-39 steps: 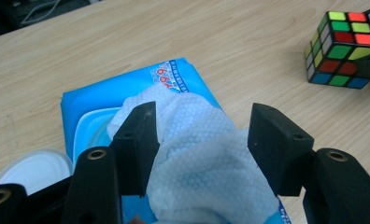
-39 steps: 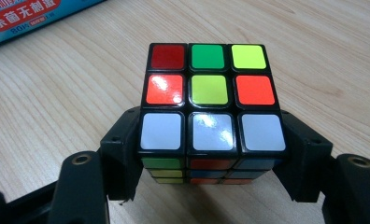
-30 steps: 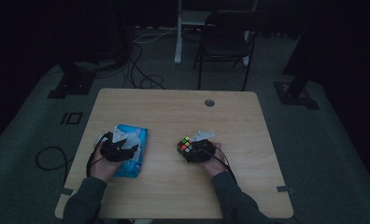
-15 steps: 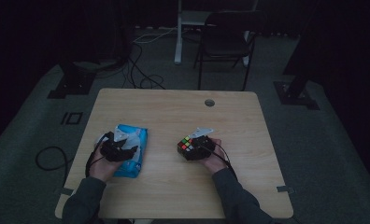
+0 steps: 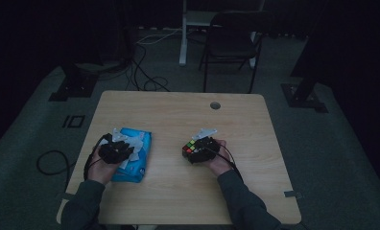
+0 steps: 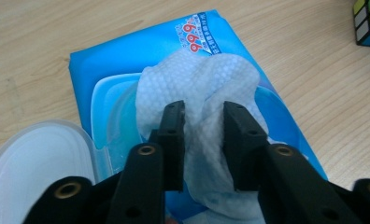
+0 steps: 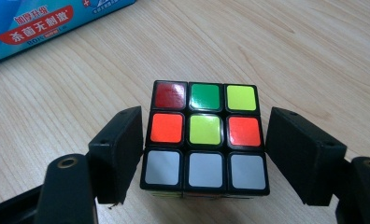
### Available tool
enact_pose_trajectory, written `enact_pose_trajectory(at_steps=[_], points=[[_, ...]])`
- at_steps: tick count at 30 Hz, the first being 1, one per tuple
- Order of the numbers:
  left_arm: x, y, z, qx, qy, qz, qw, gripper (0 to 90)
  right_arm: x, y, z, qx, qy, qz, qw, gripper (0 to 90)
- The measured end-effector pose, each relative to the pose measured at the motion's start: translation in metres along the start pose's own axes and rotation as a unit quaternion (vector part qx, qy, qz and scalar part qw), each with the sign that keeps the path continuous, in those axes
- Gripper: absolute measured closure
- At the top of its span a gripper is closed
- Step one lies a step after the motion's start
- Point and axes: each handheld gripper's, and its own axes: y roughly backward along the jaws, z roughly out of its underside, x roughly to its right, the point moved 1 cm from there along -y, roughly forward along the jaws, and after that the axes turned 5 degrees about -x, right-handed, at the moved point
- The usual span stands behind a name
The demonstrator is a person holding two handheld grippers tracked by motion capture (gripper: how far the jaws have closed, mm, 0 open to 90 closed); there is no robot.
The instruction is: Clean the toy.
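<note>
Left claw point(image 6: 199, 140) has just been closing and now pinches the wipe point(image 6: 197, 88) sticking up between its jaws from the open pack point(image 6: 127, 60), not pulled free yet, while the right claw point(image 7: 204, 156), just been opening, loosely straddles the cube point(image 7: 205, 135), small gaps either side.

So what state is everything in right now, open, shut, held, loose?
Wipes pack: lid flipped open.
Wipe: pulled partway out, pinched by left tool, whose jaws have just closed.
Puzzle cube: scrambled, on table.
Right tool: jaws around cube, right one apart; just opened.
</note>
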Motion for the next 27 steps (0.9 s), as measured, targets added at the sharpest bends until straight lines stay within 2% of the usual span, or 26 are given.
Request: enact_pose_trajectory(at_steps=[3, 8, 11, 13, 16, 17, 18, 20, 24, 26, 27], points=[[-0.002, 0.001, -0.001, 0.001, 0.001, 0.003, 1.0, 85.8, 0.0, -0.001, 0.0, -0.001, 0.0, -0.001, 1.0, 28.1], [0.001, 0.016, -0.01, 0.038, -0.004, 0.021, 0.9991, 88.7, 0.0, -0.001, 0.0, -0.002, 0.001, -0.004, 1.0, 29.6], [0.007, 0.027, -0.019, 0.066, -0.014, 0.034, 0.9971, 88.8, 0.0, -0.001, -0.001, -0.002, 0.0, -0.003, 1.0, 29.6], [0.012, 0.034, -0.025, 0.085, -0.02, 0.048, 0.995, 88.8, 0.0, 0.0, -0.001, -0.002, 0.001, -0.003, 1.0, 29.6], [0.017, 0.039, -0.033, 0.107, -0.024, 0.069, 0.9916, 88.8, 0.0, -0.001, -0.002, 0.0, 0.002, -0.002, 1.0, 29.6], [0.018, 0.039, -0.034, 0.109, -0.025, 0.071, 0.9912, 88.7, 0.0, -0.001, -0.001, -0.001, 0.001, -0.002, 1.0, 29.6], [0.018, 0.038, -0.034, 0.105, -0.026, 0.066, 0.992, 88.5, 0.0, -0.001, -0.001, -0.001, 0.002, -0.003, 1.0, 29.6], [0.016, 0.032, -0.031, 0.094, -0.015, 0.063, 0.9935, 85.6, 0.0, -0.001, -0.001, -0.002, 0.0, -0.003, 1.0, 29.6], [0.011, 0.018, -0.018, 0.052, -0.002, 0.026, 0.9983, 69.8, 0.001, 0.0, -0.001, 0.0, 0.001, -0.002, 1.0, 29.6], [0.009, 0.012, -0.011, 0.034, 0.005, 0.013, 0.9993, 62.4, 0.002, 0.001, -0.001, 0.0, 0.001, -0.002, 1.0, 29.6], [0.008, 0.01, -0.008, 0.028, 0.01, 0.015, 0.9995, 59.7, 0.002, 0.001, -0.001, 0.0, 0.001, -0.003, 1.0, 29.5]])
